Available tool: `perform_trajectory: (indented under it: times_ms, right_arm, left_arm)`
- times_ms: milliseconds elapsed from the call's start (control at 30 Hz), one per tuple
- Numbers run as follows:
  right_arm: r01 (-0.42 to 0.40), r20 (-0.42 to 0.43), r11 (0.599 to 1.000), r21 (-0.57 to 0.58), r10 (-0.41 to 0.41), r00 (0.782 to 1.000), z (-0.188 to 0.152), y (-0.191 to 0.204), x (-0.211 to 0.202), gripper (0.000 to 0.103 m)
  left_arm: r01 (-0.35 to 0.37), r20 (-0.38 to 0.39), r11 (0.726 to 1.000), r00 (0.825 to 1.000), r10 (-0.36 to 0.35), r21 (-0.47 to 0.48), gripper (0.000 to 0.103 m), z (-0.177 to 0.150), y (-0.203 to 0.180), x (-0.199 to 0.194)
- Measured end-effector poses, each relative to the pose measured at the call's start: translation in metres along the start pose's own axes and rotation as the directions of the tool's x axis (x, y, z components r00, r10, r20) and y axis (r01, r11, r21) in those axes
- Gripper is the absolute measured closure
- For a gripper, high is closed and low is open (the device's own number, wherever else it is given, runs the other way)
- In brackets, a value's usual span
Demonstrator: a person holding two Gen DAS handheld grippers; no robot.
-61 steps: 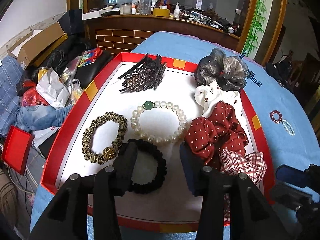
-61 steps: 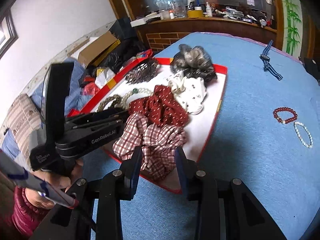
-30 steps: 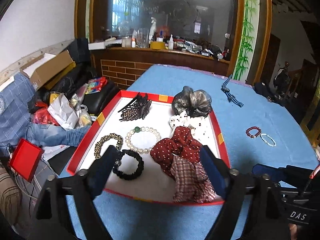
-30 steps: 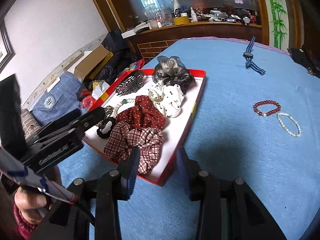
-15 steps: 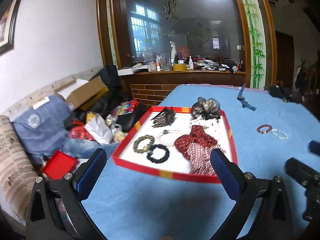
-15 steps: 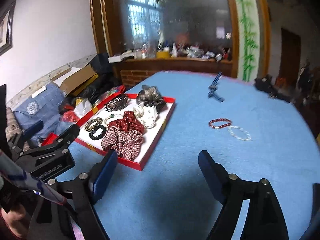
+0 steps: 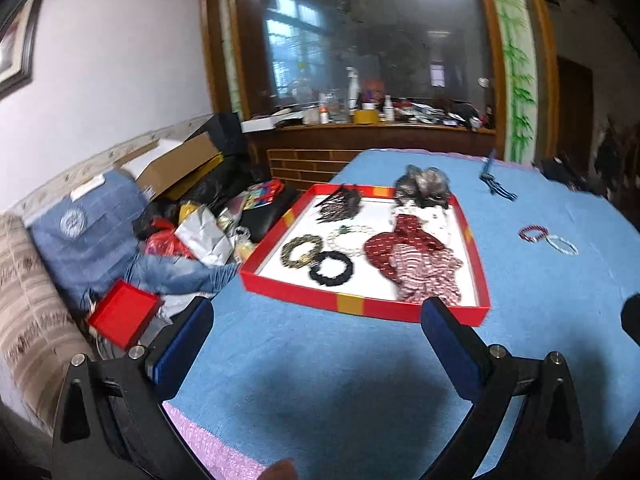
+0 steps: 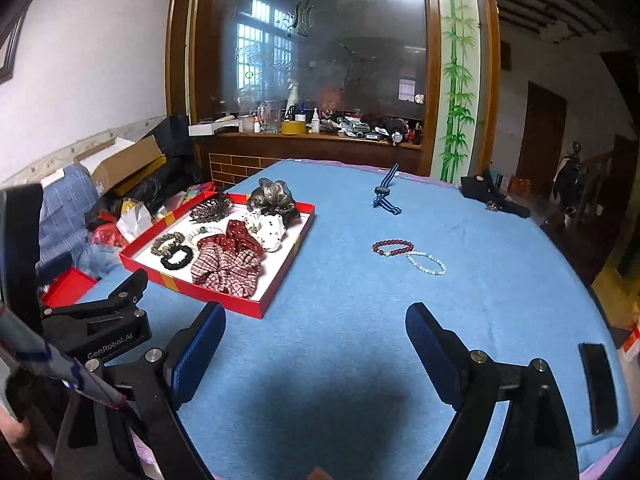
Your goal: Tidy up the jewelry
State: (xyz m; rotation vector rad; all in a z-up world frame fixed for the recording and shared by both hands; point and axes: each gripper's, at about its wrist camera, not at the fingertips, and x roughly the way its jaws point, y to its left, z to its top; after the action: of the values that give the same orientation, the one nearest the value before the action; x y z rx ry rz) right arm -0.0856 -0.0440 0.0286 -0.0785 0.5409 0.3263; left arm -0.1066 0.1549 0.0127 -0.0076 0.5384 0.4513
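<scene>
A red-rimmed tray [image 7: 360,306] [image 8: 240,306] on the blue table holds a plaid scrunchie [image 7: 428,276] [image 8: 226,270], a red dotted scrunchie [image 7: 396,246], a black scrunchie [image 7: 313,270], a leopard scrunchie [image 7: 286,254], a pearl bracelet [image 7: 334,236], a hair claw [image 7: 340,204] and a grey scrunchie [image 7: 424,182]. Right of the tray, a red bead bracelet [image 8: 390,243] and a pale bead bracelet [image 8: 412,258] lie on the cloth. My left gripper [image 7: 316,316] hangs open and empty short of the tray's near rim. The jaws of my right gripper [image 8: 316,316] are opening over bare cloth, with nothing between them.
A blue striped ribbon piece [image 8: 386,194] lies at the table's far side, a dark bundle [image 8: 492,200] at the far right. A black flat slab [image 8: 598,388] sits by the right edge. Left of the table are a small red box [image 7: 124,314], bags, a cardboard box [image 7: 176,168] and a sofa.
Both grippers have drawn back from the tray toward the table's near edge, and their jaws have spread wide. The plaid scrunchie now lies in the tray, far from the right gripper.
</scene>
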Motion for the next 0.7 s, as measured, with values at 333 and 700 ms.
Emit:
perform_trajectory:
  times_ms: [333, 700]
  right_arm:
    - [-0.008, -0.055, 1.000, -0.013, 0.007, 0.998, -0.003, 0.010, 0.015, 0.009]
    - [-0.016, -0.073, 0.999, -0.039, 0.013, 0.997, -0.005, 0.020, 0.022, 0.009]
  left_arm:
    - [-0.067, -0.047, 0.998, 0.997, 0.068, 0.009, 0.000, -0.004, 0.013, 0.015]
    - [-0.030, -0.078, 0.999, 0.996, 0.031, 0.013, 0.000, -0.007, 0.013, 0.025]
